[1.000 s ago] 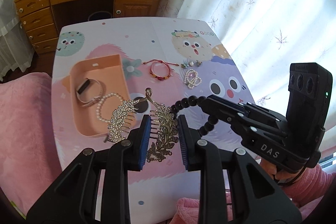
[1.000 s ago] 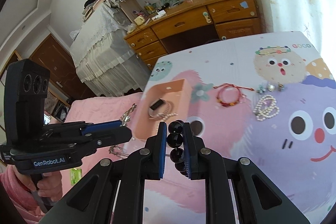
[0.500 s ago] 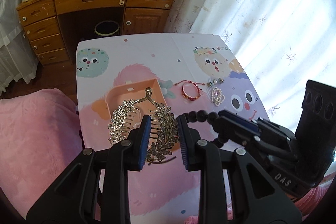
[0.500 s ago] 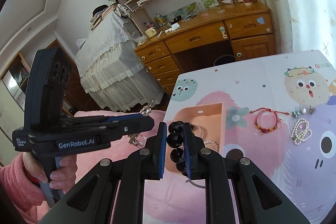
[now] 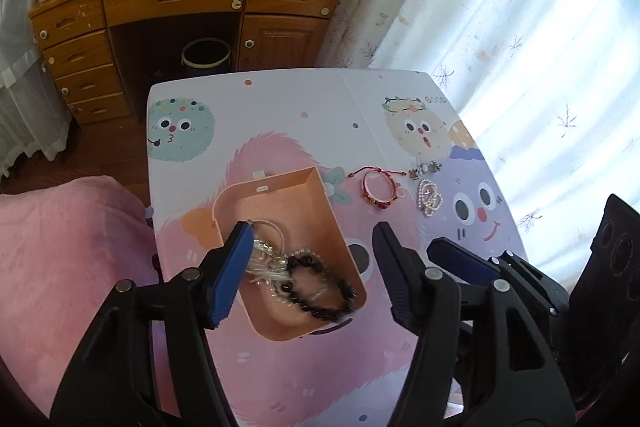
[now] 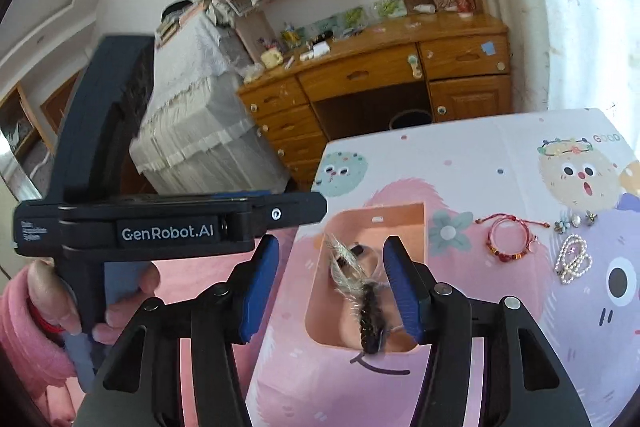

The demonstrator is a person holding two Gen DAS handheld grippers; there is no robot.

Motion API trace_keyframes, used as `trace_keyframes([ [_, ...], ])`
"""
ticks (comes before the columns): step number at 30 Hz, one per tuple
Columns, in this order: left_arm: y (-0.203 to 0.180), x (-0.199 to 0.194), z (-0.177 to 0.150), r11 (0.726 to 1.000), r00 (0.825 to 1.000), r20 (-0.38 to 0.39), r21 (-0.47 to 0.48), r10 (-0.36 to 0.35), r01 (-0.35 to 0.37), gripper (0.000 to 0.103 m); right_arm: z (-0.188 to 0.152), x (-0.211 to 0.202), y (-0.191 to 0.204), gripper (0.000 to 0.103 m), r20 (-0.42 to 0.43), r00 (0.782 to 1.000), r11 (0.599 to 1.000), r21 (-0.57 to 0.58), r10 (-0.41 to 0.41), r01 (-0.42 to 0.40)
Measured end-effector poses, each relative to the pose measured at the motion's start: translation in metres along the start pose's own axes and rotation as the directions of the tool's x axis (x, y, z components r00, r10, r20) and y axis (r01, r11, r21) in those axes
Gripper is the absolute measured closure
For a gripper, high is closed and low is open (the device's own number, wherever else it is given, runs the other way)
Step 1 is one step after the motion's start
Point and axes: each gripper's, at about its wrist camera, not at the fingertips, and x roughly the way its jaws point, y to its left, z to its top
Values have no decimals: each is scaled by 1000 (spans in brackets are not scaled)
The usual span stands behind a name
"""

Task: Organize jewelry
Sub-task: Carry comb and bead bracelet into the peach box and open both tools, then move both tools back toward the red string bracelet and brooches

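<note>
Hovering above the peach tray (image 5: 320,195), the left hand-held gripper (image 5: 312,267) is standing wide open with nothing between its blue pads; its left pad is overlapping the silver leaf hair comb (image 5: 264,259) in the picture, though whether it is touching cannot be told. The right hand-held gripper (image 6: 332,287) is likewise gaping wide and holding nothing, hanging over the same tray (image 6: 416,219). Inside the tray, the dark bead bracelet (image 5: 320,287) is lying partly on the comb, and both are showing blurred, so finer detail is hard to make out. A pale ring-shaped piece (image 5: 276,229) is peeking out behind the comb, mostly covered. In the right wrist view the bracelet (image 6: 370,315) is appearing as a dark streak beside the feathery comb (image 6: 344,263). Further right on the cartoon-print tabletop (image 5: 280,107), a red cord bracelet (image 5: 378,187), a pearl strand (image 5: 429,197) and small earrings (image 5: 424,170) are lying apart from the tray.
</note>
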Motion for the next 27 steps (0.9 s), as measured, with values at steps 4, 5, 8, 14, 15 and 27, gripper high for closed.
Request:
trace_keyframes([
  [4,0,-2,-3,1000,1000,-3,-19,-4,4,44,-1,-2,-19,46,-12,1000,999,26,-26,27],
  [5,-1,-2,-4,1000,1000,-5,-19,3,-3,44,-2,-3,-24,45,-19,999,999,42,-33,34],
  [8,-3,0,-9,1000,1000,-14,-29,12,-13,44,-7,-10,-48,40,-30,998,995,84,-46,48],
  [14,-18,17,-34,998,997,-75,-56,23,-27,44,-29,-25,-88,33,-92,990,989,95,-105,114],
  [15,-22,20,-39,998,996,-85,-60,24,-29,44,-33,-27,-95,33,-107,988,988,92,-112,122],
  [27,-92,67,-81,993,977,-205,-89,55,-74,44,-71,-47,-188,32,-291,929,972,-10,-229,237],
])
